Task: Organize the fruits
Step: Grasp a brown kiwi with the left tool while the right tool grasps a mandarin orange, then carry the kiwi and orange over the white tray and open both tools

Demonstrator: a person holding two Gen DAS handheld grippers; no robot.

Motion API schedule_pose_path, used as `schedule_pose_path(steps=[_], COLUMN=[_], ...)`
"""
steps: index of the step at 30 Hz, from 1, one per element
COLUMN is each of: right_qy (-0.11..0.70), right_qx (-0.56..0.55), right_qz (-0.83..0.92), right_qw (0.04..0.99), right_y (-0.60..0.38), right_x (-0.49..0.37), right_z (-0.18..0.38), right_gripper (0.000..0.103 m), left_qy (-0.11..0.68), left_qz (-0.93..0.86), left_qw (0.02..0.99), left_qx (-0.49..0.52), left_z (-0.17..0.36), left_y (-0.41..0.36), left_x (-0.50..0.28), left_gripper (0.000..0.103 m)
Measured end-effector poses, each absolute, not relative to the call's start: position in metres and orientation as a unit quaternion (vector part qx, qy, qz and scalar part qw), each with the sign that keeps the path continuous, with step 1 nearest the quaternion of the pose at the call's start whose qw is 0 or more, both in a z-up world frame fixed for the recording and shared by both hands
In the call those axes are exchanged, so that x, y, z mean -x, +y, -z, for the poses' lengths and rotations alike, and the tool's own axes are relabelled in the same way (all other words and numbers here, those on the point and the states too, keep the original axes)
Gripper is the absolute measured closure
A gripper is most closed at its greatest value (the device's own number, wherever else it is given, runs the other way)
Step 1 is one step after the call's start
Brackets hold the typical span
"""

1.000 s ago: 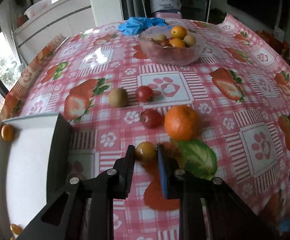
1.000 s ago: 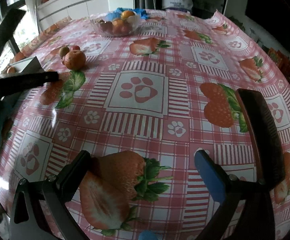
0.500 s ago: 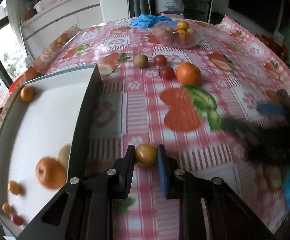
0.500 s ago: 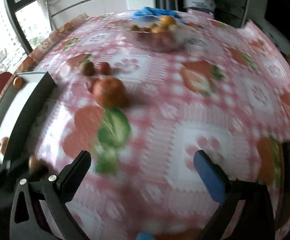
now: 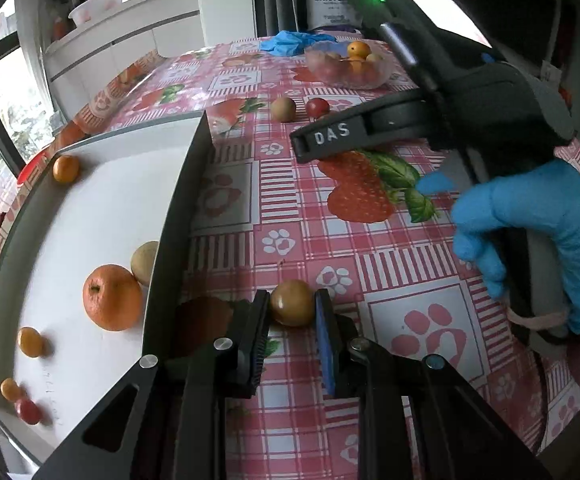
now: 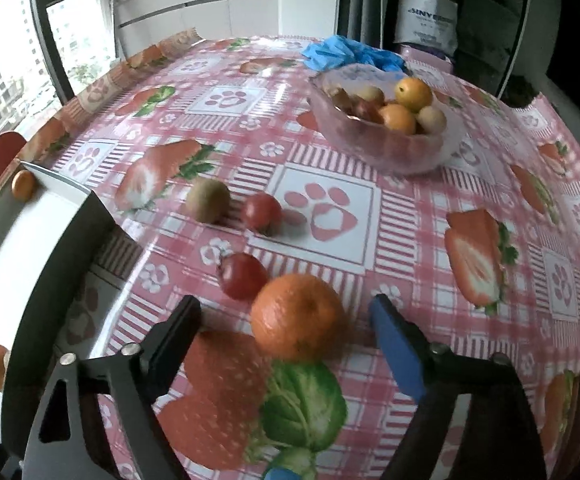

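A strawberry-print tablecloth (image 6: 330,208) covers the table. The left gripper (image 5: 292,320) clamps a small brownish fruit (image 5: 292,302) beside the white tray (image 5: 90,216). The right gripper (image 6: 286,320), lettered "DAS", spreads wide around an orange (image 6: 296,316).

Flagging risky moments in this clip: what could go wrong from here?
The left gripper pinches a small round fruit only at the fingertips, beside the tray wall; it could slip out or knock the wall going over. The right gripper is open around the orange, with a tomato touching it; closing may send the tomato rolling.
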State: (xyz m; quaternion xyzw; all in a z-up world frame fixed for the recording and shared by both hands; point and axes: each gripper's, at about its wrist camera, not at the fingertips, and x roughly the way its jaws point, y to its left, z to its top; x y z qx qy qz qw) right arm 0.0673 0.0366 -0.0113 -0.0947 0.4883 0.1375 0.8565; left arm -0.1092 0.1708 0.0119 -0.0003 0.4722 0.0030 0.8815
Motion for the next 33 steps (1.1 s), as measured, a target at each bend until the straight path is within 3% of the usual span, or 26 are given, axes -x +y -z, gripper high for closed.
schedule_pose_path(steps=[1, 3, 4, 25, 33], right_qy=[0.485, 0.48, 0.476, 0.488, 0.473], right_qx=[0.094, 0.09, 0.085, 0.015, 0.007], right_qz=[-0.138, -0.138, -0.136, -0.167, -0.17], right_qw=[0.858, 0.862, 0.864, 0.857, 0.865], right_y=[0.037, 0.037, 0.034, -0.026, -0.034], right_x=[-0.067, -0.068, -0.068, 0.026, 0.041], right_z=[0.01, 0.008, 0.007, -0.013, -0.032], right_gripper=[0.03, 0.056, 0.061, 0.06, 0.06], left_qy=[0.472, 0.471, 0.47, 0.484, 0.455], left_qz=[-0.003, -0.003, -0.003, 0.007, 0.031], left_qw=[0.882, 0.882, 0.883, 0.875, 0.889], left_qx=[0.002, 0.001, 0.001, 0.03, 0.032], left_z=[-0.012, -0.012, -0.012, -0.017, -0.054], left_y=[0.171, 0.171, 0.17, 0.167, 0.153], left_x=[0.11, 0.111, 0.111, 0.118, 0.126], left_gripper=[0.079, 0.079, 0.079, 0.079, 0.079])
